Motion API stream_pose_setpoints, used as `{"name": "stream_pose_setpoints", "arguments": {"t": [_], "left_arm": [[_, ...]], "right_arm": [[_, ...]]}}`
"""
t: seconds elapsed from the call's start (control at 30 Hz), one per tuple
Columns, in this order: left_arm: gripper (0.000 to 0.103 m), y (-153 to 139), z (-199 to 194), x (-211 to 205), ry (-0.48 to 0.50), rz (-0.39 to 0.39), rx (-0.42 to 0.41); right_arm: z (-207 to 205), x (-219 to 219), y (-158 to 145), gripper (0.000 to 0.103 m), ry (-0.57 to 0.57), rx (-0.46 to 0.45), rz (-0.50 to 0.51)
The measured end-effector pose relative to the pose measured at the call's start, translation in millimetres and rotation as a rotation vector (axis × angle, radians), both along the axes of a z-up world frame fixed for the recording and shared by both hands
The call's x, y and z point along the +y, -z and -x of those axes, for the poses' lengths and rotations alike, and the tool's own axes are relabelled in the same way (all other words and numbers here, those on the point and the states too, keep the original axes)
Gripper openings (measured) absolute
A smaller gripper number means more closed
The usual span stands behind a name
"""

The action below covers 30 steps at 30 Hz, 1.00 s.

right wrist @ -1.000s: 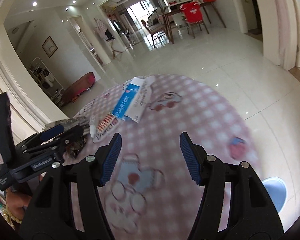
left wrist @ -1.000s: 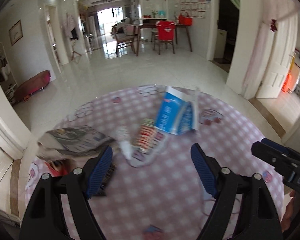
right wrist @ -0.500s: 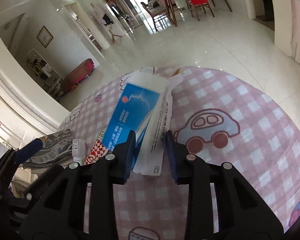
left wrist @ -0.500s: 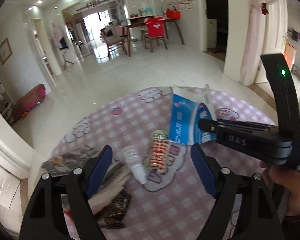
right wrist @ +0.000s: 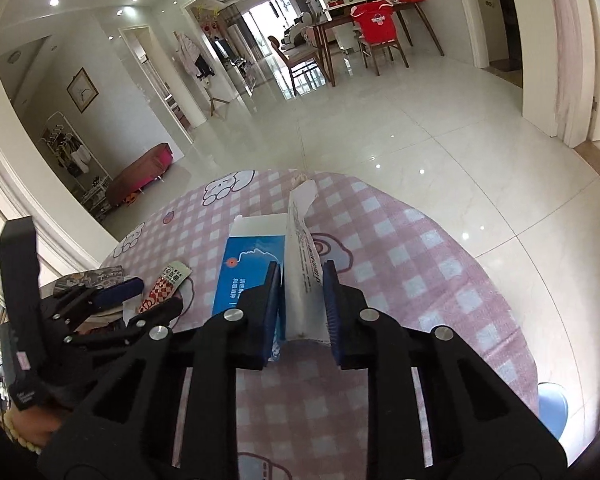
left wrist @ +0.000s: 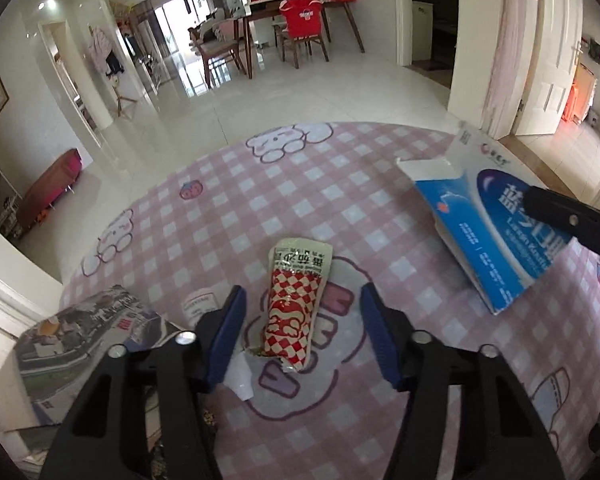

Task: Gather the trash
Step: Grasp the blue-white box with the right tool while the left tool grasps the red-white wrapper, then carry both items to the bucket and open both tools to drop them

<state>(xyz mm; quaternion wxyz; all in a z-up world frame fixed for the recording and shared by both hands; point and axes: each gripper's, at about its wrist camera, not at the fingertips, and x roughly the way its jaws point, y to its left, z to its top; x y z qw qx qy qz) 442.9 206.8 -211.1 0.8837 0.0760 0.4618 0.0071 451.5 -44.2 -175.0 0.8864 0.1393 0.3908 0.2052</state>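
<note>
A red-and-white checked sachet (left wrist: 296,308) lies flat on the pink checked tablecloth (left wrist: 260,200). My left gripper (left wrist: 302,320) points down over it with a finger on each side. Its jaws are closing, and a gap still shows between each pad and the sachet. An opened blue-and-white carton (right wrist: 256,268) stands tilted further right. My right gripper (right wrist: 301,276) is closing on the carton's white side, and both pads press it. In the left wrist view the carton (left wrist: 480,232) shows at the right with one right finger (left wrist: 560,216) on it.
A small white tube (left wrist: 198,306) and a white scrap (left wrist: 240,380) lie by the left finger. A folded newspaper (left wrist: 72,332) rests at the table's left edge. A pale blue stool (right wrist: 552,408) stands beside the round table on the tiled floor.
My left gripper came down and forward until it straddled the sachet, and its jaws narrowed. My right gripper reached the carton and closed on its white side, and the carton now stands tilted.
</note>
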Motion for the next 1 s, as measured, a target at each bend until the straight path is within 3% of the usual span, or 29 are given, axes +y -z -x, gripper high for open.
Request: {"name": "stream_pose_setpoints", "arguments": {"t": [0.07, 0.1, 0.17, 0.33, 0.6, 0.77, 1.0], "left_arm": [[0.030, 0.0, -1.0, 2.3, 0.001, 0.049, 0.004], [0.013, -0.6, -0.9, 2.2, -0.004, 0.041, 0.005], [0.010, -4.4, 1.0, 1.8, -0.012, 0.037, -0.010], [0.008, -25.0, 15.2, -2.9, -0.019, 0.075, -0.073], [0.007, -78.0, 64.3, -50.4, 0.057, 0.096, -0.188], [0.007, -99.4, 99.4, -106.4, 0.156, 0.110, -0.225], [0.007, -95.2, 137.0, -207.4, 0.324, 0.123, -0.204]], "right_arm": [[1.4, -0.6, 1.1, 0.021, -0.006, 0.000, -0.007], [2.1, -1.4, 1.1, 0.021, -0.009, -0.002, -0.010], [5.4, -2.5, 0.4, 0.020, -0.018, -0.005, -0.017], [23.7, -11.8, -8.7, 0.020, -0.035, -0.027, -0.037], [69.5, -51.4, -42.0, 0.020, 0.005, -0.086, -0.073], [110.7, -100.9, -58.1, 0.020, 0.067, -0.125, -0.089], [179.5, -198.5, -60.1, 0.020, 0.219, -0.155, -0.085]]}}
